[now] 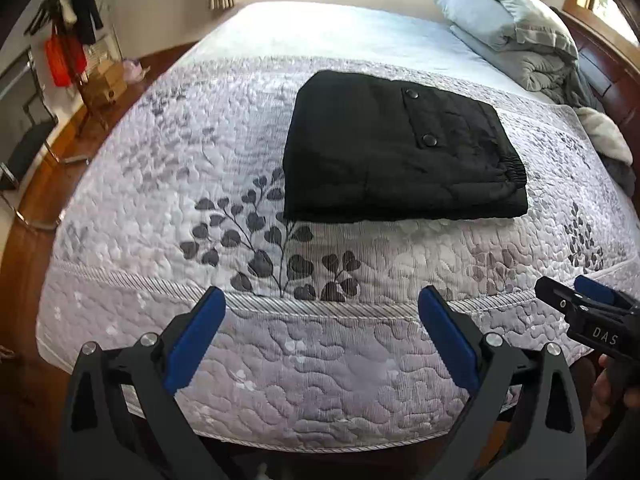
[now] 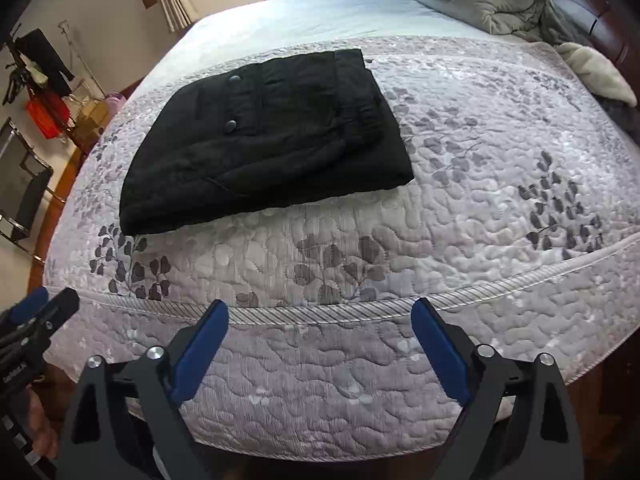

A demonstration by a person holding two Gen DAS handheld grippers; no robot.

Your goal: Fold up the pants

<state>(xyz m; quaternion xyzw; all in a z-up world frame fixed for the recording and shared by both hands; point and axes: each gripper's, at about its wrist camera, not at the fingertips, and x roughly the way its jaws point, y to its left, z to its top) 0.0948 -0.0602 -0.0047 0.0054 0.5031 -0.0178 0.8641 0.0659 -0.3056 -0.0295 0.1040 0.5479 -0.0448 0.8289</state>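
The black quilted pants [image 1: 400,152], folded into a thick rectangular bundle with two round snap buttons [image 1: 430,140] on a pocket flap facing up, lie flat on the pale lilac quilted bedspread with grey leaf print [image 1: 280,360]; they sit well ahead of both pairs of jaws, touched by neither. In the left wrist view the bundle lies ahead and a little right of the gap between the jaws, its elastic waistband at the right end; in the right wrist view it lies ahead and to the left.

The left gripper [image 1: 322,306], black with blue pads [image 1: 196,340], has its jaws spread wide with nothing between them, held over the near edge of the bedspread above its striped piping; the right gripper [image 2: 320,318] stands the same way, jaws wide apart and empty. Each gripper shows at the edge of the other's view, just beside it; part of a hand [image 2: 38,428] shows at the lower left of the right wrist view.

Beyond the pants, far from the jaws, a grey-blue pillow [image 1: 480,12] rests on a crumpled grey duvet [image 1: 544,64] against the dark wooden headboard [image 1: 608,68]; off to the far left stands a clothes rack with dark and red garments [image 1: 68,40] on the wooden floor.
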